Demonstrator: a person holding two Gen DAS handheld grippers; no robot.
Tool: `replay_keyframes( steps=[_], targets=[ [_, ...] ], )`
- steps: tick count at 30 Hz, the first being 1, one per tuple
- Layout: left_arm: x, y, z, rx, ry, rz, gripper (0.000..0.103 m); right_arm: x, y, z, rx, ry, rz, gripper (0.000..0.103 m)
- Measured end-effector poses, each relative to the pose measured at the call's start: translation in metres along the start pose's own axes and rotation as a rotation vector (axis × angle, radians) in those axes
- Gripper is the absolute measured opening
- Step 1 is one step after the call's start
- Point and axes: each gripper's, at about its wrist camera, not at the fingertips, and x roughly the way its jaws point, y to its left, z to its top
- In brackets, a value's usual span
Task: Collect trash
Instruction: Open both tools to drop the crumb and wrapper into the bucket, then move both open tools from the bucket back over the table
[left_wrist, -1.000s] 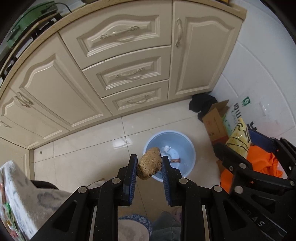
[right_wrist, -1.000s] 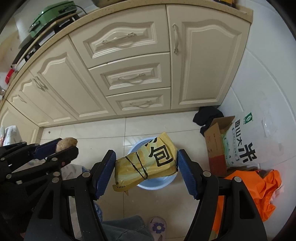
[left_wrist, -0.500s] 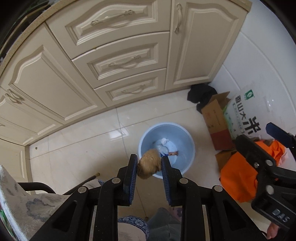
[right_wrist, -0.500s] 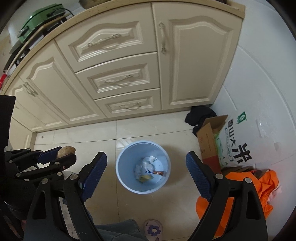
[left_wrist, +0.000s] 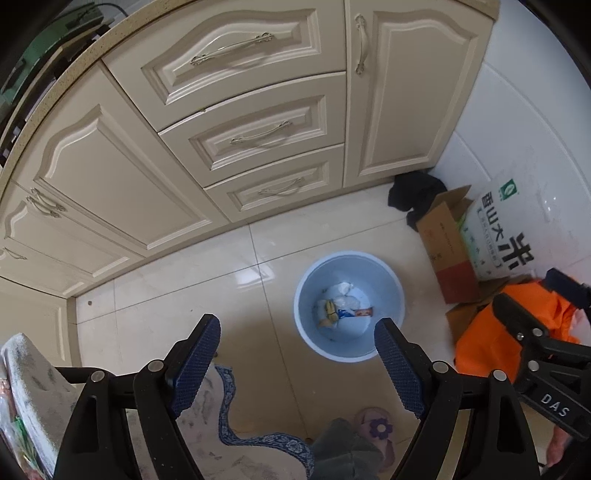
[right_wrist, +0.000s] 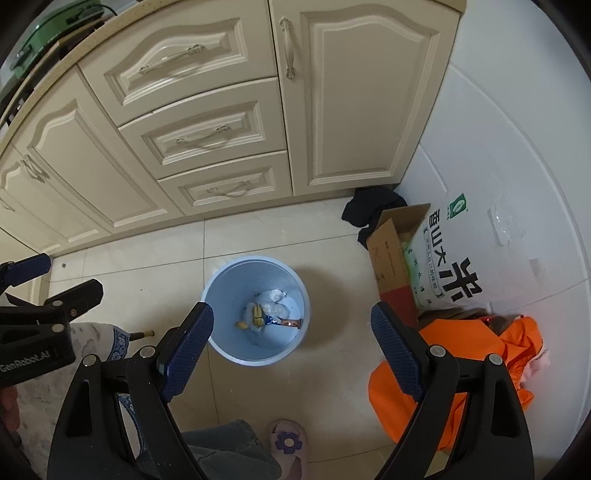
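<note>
Both grippers empty above the bin

The left gripper (left_wrist: 297, 356) has just been opening, and its jaws now stand wide apart with nothing between them; the right gripper (right_wrist: 291, 347) gapes empty too. The trash (right_wrist: 267, 317) (a few wrappers and white scraps) lies at the bottom of the blue bin (right_wrist: 221, 347) on the tiled floor (left_wrist: 177, 295). Risk from here, I judge: a low swing toward the next piece could clip the rim and tip the light bin, spilling what is collected.
</note>
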Motion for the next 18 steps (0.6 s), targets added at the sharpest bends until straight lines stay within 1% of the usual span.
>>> replay_keyframes(
  steps=[2,8,18],
  targets=[
    [-0.002,-0.003,-0.001,0.004,0.000,0.001,0.082,-0.002,0.001,-0.001,0.000,0.001,0.004,0.089],
    [-0.026,-0.012,-0.008,0.029,-0.020,0.012,0.082,-0.015,0.004,-0.003,-0.003,-0.015,0.010,0.089],
    [-0.070,-0.017,-0.035,0.040,-0.050,0.022,0.082,-0.041,0.005,-0.011,0.003,-0.032,0.009,0.089]
  ],
)
